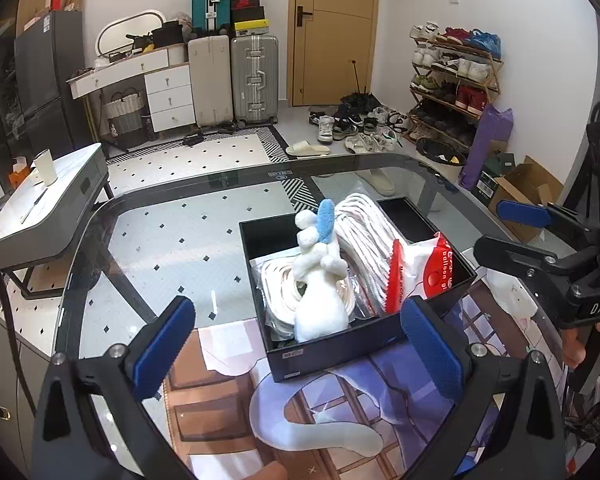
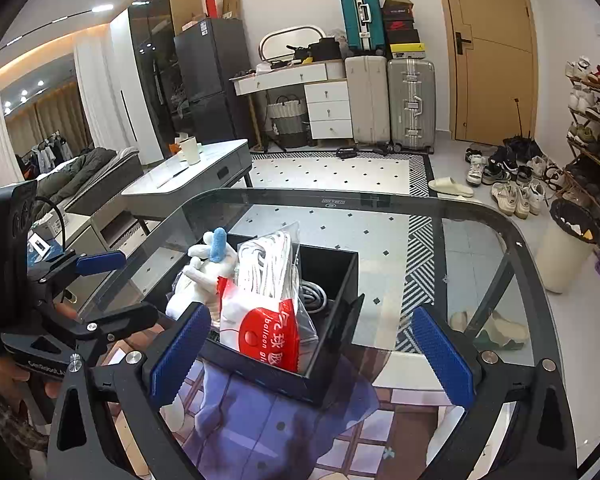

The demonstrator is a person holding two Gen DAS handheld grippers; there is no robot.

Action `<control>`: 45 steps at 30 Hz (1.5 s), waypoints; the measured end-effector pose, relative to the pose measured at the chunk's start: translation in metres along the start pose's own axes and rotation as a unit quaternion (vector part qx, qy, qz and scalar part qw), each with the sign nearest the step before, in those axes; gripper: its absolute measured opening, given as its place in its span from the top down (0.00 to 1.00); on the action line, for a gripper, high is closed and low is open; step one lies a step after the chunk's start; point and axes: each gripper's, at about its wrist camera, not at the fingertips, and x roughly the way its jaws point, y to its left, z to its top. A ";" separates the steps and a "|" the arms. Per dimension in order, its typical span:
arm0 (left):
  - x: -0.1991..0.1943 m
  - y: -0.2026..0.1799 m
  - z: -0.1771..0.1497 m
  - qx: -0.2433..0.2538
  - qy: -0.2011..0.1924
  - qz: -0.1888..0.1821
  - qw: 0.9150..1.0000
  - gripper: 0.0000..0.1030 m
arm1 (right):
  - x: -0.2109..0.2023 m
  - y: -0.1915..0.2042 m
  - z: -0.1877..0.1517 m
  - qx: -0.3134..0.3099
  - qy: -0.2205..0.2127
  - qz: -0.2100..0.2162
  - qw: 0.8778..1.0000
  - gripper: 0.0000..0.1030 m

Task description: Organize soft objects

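Black box (image 1: 340, 354); white plush (image 1: 320, 300) with blue tuft; white rope (image 1: 364, 236); red-and-white packet (image 1: 424, 268). Blue ribbed fingers (image 1: 162, 344) either side. Floor white, black diamonds.

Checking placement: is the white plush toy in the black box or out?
In: the plush toy stands upright inside the black box.

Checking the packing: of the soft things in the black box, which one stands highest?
The white plush toy with the blue tuft; it stands upright, poking above the white rope bundle and the red-and-white balloon packet.
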 end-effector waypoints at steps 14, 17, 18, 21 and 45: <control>0.005 0.023 -0.043 -0.037 -0.035 0.019 0.999 0.00 | -0.003 -0.007 -0.037 -0.001 -0.045 -0.022 0.999 0.01; 0.005 0.026 -0.048 -0.039 -0.044 0.020 0.998 0.00 | -0.002 -0.006 -0.040 -0.002 -0.055 -0.023 0.998 0.01; 0.006 0.027 -0.049 -0.040 -0.044 0.020 0.998 0.00 | -0.002 -0.005 -0.040 -0.004 -0.056 -0.026 0.998 0.01; 0.008 0.028 -0.053 -0.041 -0.046 0.020 0.998 0.00 | -0.002 -0.003 -0.045 -0.007 -0.063 -0.028 0.998 0.01; 0.010 0.028 -0.055 -0.037 -0.054 0.023 0.998 0.00 | -0.006 -0.010 -0.054 0.006 -0.084 -0.040 0.996 0.01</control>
